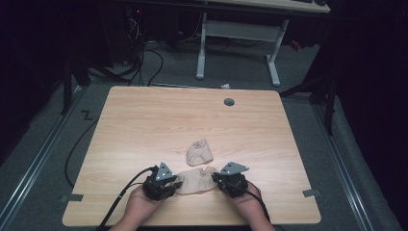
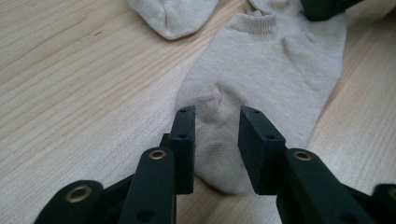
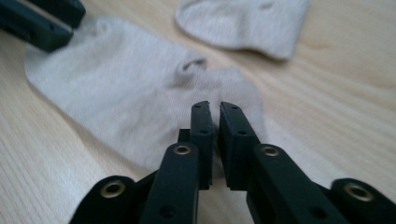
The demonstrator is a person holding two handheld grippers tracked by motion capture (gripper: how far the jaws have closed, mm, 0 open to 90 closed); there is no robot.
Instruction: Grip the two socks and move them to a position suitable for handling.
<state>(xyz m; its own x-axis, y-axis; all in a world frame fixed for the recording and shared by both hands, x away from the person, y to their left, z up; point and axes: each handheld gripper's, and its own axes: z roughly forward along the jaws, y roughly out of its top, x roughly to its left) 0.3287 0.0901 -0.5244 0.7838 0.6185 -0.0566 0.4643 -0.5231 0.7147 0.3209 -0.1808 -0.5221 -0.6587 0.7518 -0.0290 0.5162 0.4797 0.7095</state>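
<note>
Near the front edge of the worktop point(image 1: 120, 144), a beige sock point(image 1: 196, 180) lies flat between both hands. Left tool point(image 2: 217, 135) stands parted over the toe end, pinching nothing; right tool point(image 3: 214, 128) is nearly closed at the cuff end, though I can't tell whether cloth is caught. A second sock point(image 1: 199, 152) sits crumpled just beyond. Soft, light, floppy stuff — I'd pinch it at the very ends, or it'll sag and bunch.
</note>
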